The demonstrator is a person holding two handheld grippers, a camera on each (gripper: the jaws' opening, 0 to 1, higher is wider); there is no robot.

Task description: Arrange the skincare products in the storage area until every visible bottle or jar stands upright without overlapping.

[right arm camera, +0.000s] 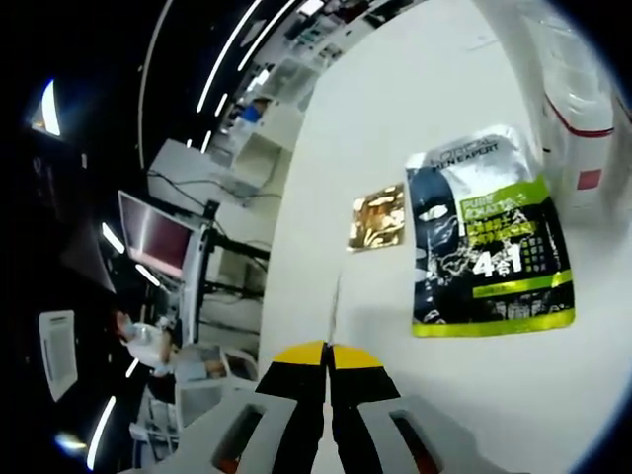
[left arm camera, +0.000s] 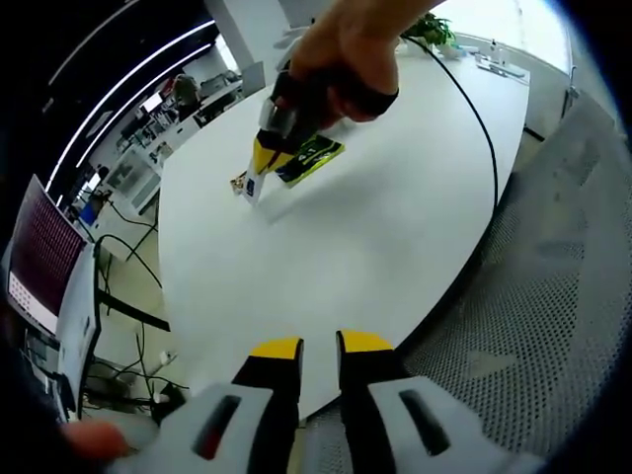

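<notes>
A person's hand holds my right gripper (left arm camera: 255, 170) low over the white table (left arm camera: 395, 227). It is shut on a thin white sachet (left arm camera: 249, 186), which the right gripper view shows edge-on as a thin line (right arm camera: 336, 306) rising from the closed jaws (right arm camera: 327, 348). A black and green sachet (right arm camera: 489, 237) lies flat just ahead and to the right, also seen beside the gripper (left arm camera: 314, 160). A small gold sachet (right arm camera: 377, 219) lies flat to its left. White bottles with red bands (right arm camera: 583, 128) stand at the far right. My left gripper (left arm camera: 319, 346) hangs near the table edge, jaws slightly apart and empty.
A black cable (left arm camera: 479, 128) runs along the table's far side toward a green plant (left arm camera: 434, 30). A grey mesh surface (left arm camera: 553, 326) lies beyond the table edge. A monitor (left arm camera: 39, 257) and desks with cables stand off to the left.
</notes>
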